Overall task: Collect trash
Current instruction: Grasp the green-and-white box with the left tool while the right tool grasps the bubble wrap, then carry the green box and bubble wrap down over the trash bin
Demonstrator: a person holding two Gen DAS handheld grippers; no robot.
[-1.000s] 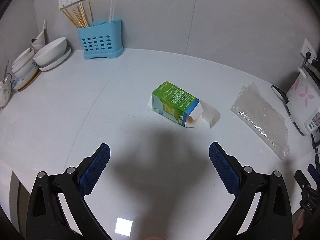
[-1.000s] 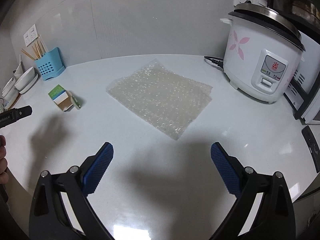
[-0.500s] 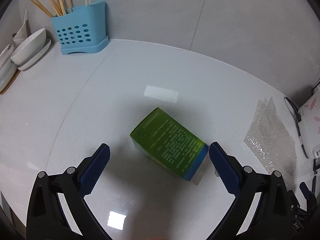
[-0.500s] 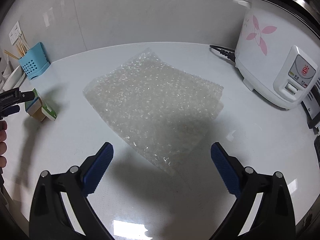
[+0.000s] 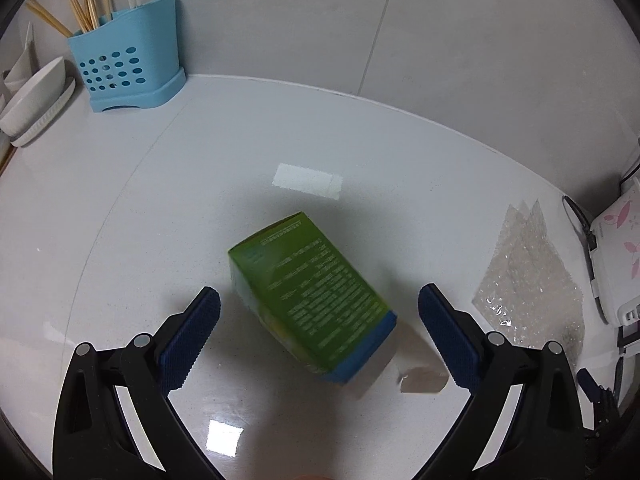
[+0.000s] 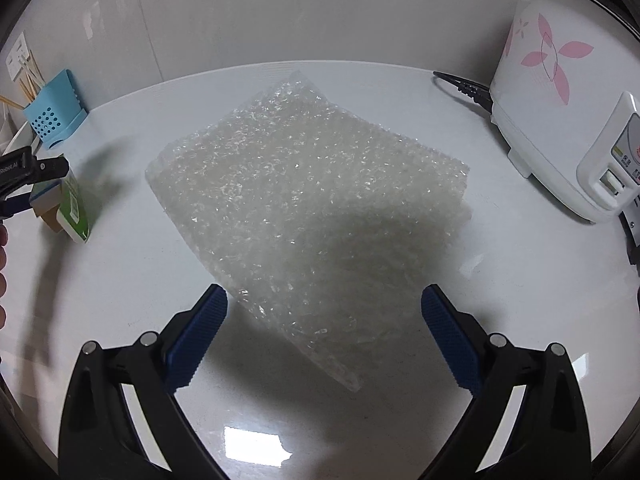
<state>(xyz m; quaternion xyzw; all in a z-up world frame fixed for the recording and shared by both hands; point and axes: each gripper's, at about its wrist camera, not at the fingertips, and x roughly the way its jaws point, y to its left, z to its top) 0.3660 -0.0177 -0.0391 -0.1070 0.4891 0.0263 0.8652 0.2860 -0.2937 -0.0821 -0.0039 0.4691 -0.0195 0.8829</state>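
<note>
On the white counter, green carton between spread left gripper, right gripper spread over bubble wrap

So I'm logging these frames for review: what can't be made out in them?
- Print on the green box: motion-blurred in the left wrist view.
- Same box in the right wrist view: partly behind the left hand-held gripper.
- Rice cooker: cut off by the frame edge.
- Bubble wrap: near part shadowed.

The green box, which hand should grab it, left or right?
Left. The left gripper is open with the green box lying right between its fingers. The right gripper is open over the bubble wrap, with the box off to its far side.
</note>
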